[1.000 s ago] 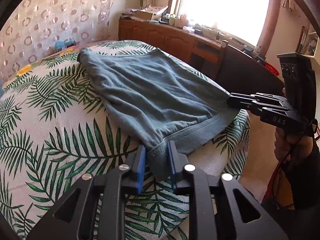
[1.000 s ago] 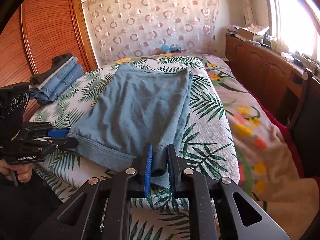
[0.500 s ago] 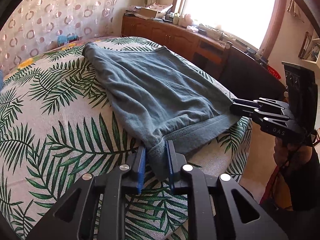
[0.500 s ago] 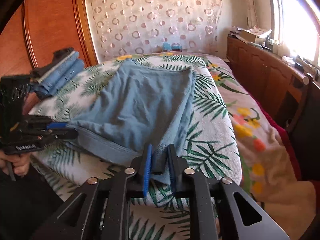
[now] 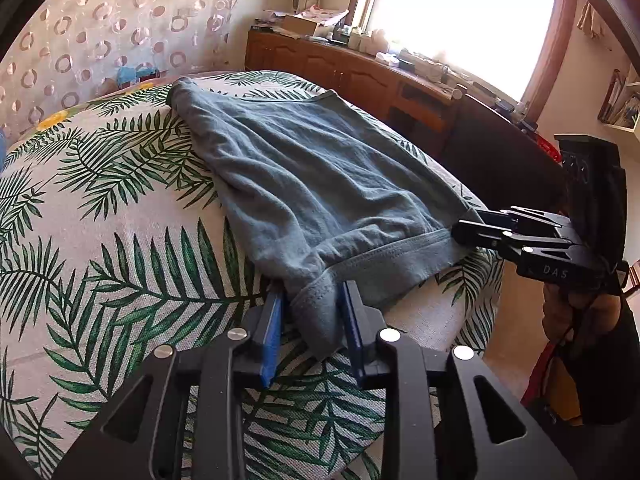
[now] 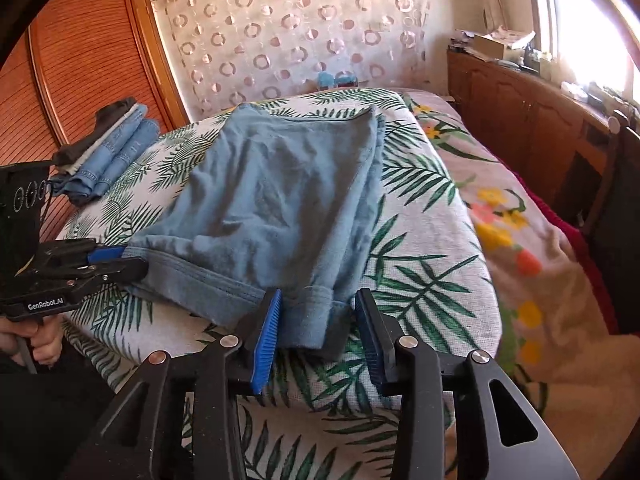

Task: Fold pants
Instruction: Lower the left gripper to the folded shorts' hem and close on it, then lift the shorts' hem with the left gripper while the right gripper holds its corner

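Note:
Grey-blue pants [image 5: 304, 184] lie spread on the palm-leaf bed cover [image 5: 100, 240], waistband at the near edge. My left gripper [image 5: 310, 308] is open, its blue pads standing either side of the waistband's left corner. My right gripper [image 6: 316, 312] is open, its pads either side of the waistband's right corner. The pants also show in the right wrist view [image 6: 280, 200]. Each gripper shows in the other's view: the right gripper [image 5: 464, 228] at the far corner, the left gripper [image 6: 128, 260] at the left.
A stack of folded jeans [image 6: 108, 152] lies at the bed's far left by a wooden wardrobe [image 6: 80, 60]. A wooden sideboard [image 5: 360, 80] with clutter stands under the window. A floral blanket [image 6: 520, 240] covers the bed's right side.
Both grippers have opened and let go of the waistband corners, which now rest on the bed cover. The pants lie a little further onto the bed.

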The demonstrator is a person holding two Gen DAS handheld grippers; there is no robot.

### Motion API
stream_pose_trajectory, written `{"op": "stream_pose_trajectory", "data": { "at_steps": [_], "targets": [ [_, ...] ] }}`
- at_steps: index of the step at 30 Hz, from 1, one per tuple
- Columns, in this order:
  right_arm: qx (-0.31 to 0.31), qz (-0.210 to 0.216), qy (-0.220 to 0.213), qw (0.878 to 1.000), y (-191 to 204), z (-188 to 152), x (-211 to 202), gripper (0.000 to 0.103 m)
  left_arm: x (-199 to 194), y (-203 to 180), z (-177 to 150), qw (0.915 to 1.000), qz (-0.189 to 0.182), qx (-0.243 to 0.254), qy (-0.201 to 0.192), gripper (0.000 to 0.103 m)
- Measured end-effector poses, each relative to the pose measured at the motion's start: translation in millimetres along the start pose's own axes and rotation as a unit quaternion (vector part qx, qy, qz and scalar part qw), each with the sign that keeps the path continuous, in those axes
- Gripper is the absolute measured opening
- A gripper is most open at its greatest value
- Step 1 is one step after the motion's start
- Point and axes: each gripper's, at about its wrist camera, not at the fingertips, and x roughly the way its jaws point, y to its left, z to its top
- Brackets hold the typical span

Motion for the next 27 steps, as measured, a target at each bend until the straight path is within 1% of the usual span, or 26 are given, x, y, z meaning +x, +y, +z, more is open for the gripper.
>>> {"op": "stream_pose_trajectory", "data": {
  "at_steps": [2,4,7,8,9,10,12,13,15,19,22,27],
  "targets": [
    [-0.005,0.000,0.001,1.000,2,0,1,0.038,0,-3,0,1.0000,0.002,0.006,0.000,0.035],
    [-0.002,0.014,0.002,1.000,0,-1,2,0.027,2,-6,1,0.9999,0.008,0.012,-0.001,0.036],
    [-0.003,0.023,-0.002,1.000,1,-2,3,0.020,3,-6,1,0.9998,0.010,0.014,-0.004,0.036],
    [-0.002,0.023,-0.005,1.000,1,-3,2,0.019,3,-5,1,0.9999,0.010,0.013,-0.005,0.033],
    [0.001,0.025,-0.007,1.000,0,-4,2,0.018,3,-5,1,0.9998,0.010,0.014,-0.004,0.027],
    [0.004,0.027,-0.009,1.000,-1,-4,2,0.017,3,-5,1,0.9998,0.009,0.014,-0.006,0.025],
    [0.011,0.035,-0.017,0.999,-3,-4,0,0.017,-1,-5,2,0.9997,0.015,0.017,-0.013,0.015],
    [0.013,0.039,-0.022,0.999,-2,-6,-2,0.016,-4,-6,3,0.9995,0.017,0.018,-0.017,0.014],
    [0.013,0.048,-0.035,0.998,-2,-3,-8,0.016,-13,-7,7,0.9990,0.022,0.021,-0.033,0.013],
    [0.000,0.055,-0.072,0.996,8,15,-25,0.016,-52,-7,25,0.9959,0.029,0.023,-0.083,0.012],
    [-0.013,0.063,-0.104,0.992,17,31,-43,0.016,-88,-5,43,0.9916,0.032,0.025,-0.123,0.012],
    [-0.047,0.072,-0.158,0.984,39,62,-78,0.016,-139,-5,70,0.9822,0.051,0.038,-0.177,0.012]
  ]
}}
